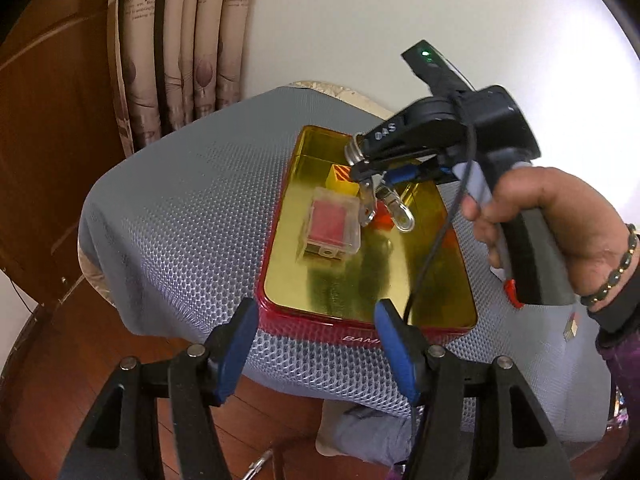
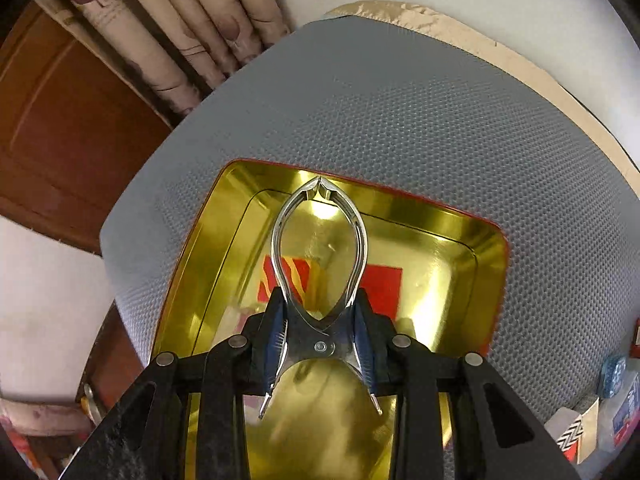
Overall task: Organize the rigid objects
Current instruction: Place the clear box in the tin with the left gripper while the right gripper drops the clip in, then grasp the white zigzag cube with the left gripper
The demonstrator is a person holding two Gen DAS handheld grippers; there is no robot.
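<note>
Held in the right tongs [image 2: 320, 346]: shiny metal nippers [image 2: 320, 240] with curved silver arms bowed into an oval loop, cutting tips meeting at the far end, pivot rivet near the blue pads [image 2: 278, 336]. Clamped on the nippers at the handle end, handles splaying out below the pads. Hung tip-down over the gold tin tray [image 1: 360, 280] with red rim, not touching the tray floor as far as visible. Seen from the left wrist view too, nippers [image 1: 384, 204] dangling under the right tongs [image 1: 374, 178], gripped by a hand [image 1: 560, 232]. Left tongs [image 1: 316, 344] apart, nothing between, hovering at the near rim of the tray. Inside the tray: clear plastic box [image 1: 330, 226] with red insert, just beside the nippers; yellow-red block [image 1: 342, 178] behind. Tray on grey mesh-covered counter [image 1: 180, 220].
</note>
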